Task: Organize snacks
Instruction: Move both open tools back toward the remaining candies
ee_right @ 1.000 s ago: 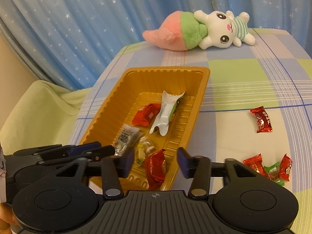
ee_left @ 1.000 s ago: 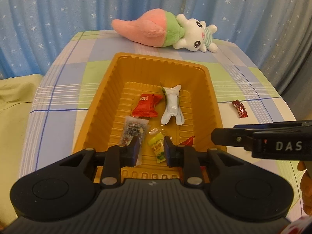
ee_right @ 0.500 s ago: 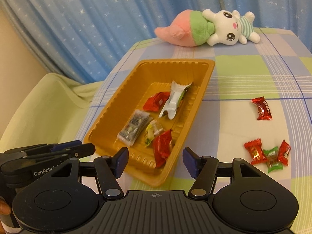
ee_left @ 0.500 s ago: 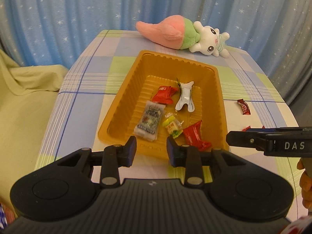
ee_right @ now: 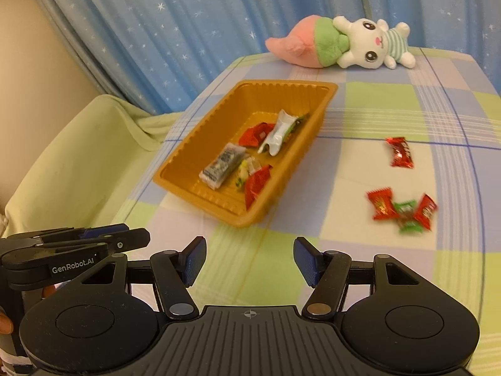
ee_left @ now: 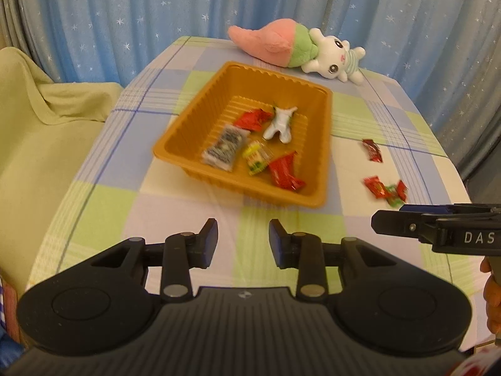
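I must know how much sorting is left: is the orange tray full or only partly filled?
Partly filled. The orange tray holds a few snacks on its floor, and much of the ribbed floor is still bare.

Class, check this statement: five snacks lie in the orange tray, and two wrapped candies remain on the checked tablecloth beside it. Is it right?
Not quite. The orange tray does hold five snacks, but four wrapped candies remain on the tablecloth, not two: one alone, three clustered. The right wrist view shows this.

Curtain, table, draped seat

A blue star-dotted curtain (ee_left: 156, 15) hangs behind the checked table (ee_left: 103, 194) — beside that table, a seat under pale green cloth (ee_left: 40, 131).
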The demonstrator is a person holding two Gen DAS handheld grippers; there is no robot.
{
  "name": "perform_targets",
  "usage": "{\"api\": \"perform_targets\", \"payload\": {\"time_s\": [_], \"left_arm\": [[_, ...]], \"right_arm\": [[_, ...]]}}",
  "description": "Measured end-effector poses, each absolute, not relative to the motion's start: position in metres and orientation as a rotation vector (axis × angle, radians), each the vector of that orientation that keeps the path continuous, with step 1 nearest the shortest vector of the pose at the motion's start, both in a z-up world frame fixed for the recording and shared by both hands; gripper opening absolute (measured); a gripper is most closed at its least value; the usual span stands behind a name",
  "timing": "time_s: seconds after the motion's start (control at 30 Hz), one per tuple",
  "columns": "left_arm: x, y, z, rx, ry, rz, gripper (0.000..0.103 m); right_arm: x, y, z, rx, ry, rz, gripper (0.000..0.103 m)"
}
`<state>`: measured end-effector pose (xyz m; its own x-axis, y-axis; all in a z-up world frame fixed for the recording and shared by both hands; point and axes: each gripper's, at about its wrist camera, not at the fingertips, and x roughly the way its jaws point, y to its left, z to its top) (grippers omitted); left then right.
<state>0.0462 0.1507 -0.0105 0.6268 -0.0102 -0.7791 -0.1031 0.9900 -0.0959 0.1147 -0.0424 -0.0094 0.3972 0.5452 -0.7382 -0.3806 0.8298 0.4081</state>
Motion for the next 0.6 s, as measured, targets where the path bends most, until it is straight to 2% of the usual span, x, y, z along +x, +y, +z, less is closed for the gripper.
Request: {"api": "perform_targets", "payload": {"time_s": [0.6], "left_arm": [[0.009, 0.064, -0.024, -0.103, 0.959, -0.038, 0.033]], "right_arm": [[0.069, -0.13, -0.025, 0.219, 1.058, 0.491, 0.062]]}}
